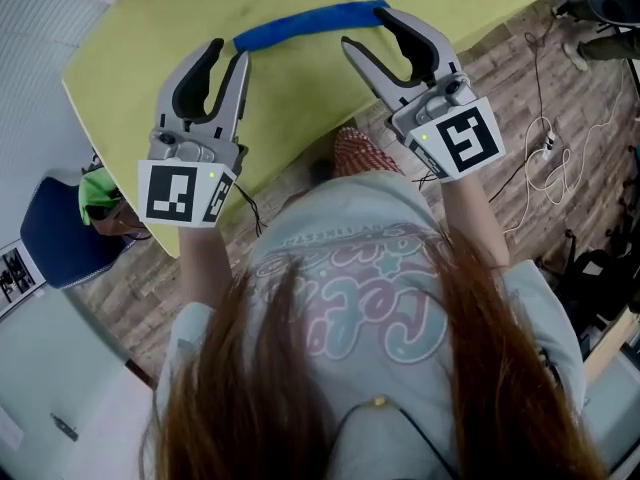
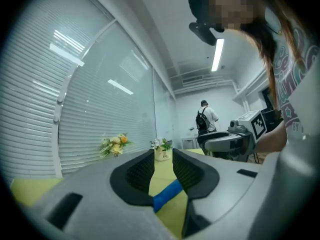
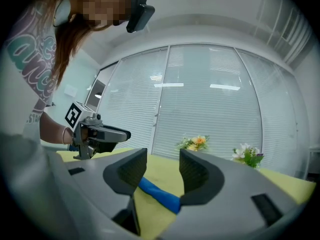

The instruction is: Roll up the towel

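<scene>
Towel [image 1: 310,23] rolled into long blue tube, lying on yellow table [image 1: 150,48]. Left gripper [image 1: 229,52] near one end, jaws only a bit apart, gripping nothing. Right gripper [image 1: 367,28] near other end, jaws wider, empty too. White pot [image 2: 161,155] further back on table, flowers [image 2: 161,144] in it.

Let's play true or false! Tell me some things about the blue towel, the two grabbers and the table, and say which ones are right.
1. The blue towel lies as a long roll on the yellow table. True.
2. The left gripper is squeezing the towel. False: its jaws stand apart and press on nothing.
3. The right gripper has its jaws open. True.
4. The towel is spread out flat. False: it is rolled up.
5. Flowers stand in front of the blinds. True.
</scene>
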Tool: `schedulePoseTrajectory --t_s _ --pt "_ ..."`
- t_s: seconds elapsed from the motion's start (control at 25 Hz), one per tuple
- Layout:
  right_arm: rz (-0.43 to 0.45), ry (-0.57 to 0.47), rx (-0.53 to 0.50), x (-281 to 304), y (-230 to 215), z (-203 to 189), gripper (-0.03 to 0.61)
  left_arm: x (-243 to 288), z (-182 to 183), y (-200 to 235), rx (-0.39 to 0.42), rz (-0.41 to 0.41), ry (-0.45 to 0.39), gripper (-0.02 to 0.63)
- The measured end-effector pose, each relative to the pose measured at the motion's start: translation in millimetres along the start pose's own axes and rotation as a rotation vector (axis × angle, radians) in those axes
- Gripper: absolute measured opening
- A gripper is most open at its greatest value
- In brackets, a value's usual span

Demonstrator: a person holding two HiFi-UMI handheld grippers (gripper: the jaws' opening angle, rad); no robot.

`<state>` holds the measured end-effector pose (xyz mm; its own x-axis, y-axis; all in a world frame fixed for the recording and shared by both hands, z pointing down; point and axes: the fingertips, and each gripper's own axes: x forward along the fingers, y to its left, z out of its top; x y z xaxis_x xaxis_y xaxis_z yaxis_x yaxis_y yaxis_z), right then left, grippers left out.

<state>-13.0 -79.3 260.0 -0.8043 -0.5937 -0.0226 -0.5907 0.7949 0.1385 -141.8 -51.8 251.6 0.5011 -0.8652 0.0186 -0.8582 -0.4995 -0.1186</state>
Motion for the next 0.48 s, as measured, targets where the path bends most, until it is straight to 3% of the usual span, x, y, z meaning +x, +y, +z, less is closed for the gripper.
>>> schedulePoseTrajectory --t_s 0.48 --pt "-0.005 -0.001 0.001 -11.6 34.8 -3.7 0.195 -20.5 -8.5 -23.7 -0.004 0.05 -0.022 0.084"
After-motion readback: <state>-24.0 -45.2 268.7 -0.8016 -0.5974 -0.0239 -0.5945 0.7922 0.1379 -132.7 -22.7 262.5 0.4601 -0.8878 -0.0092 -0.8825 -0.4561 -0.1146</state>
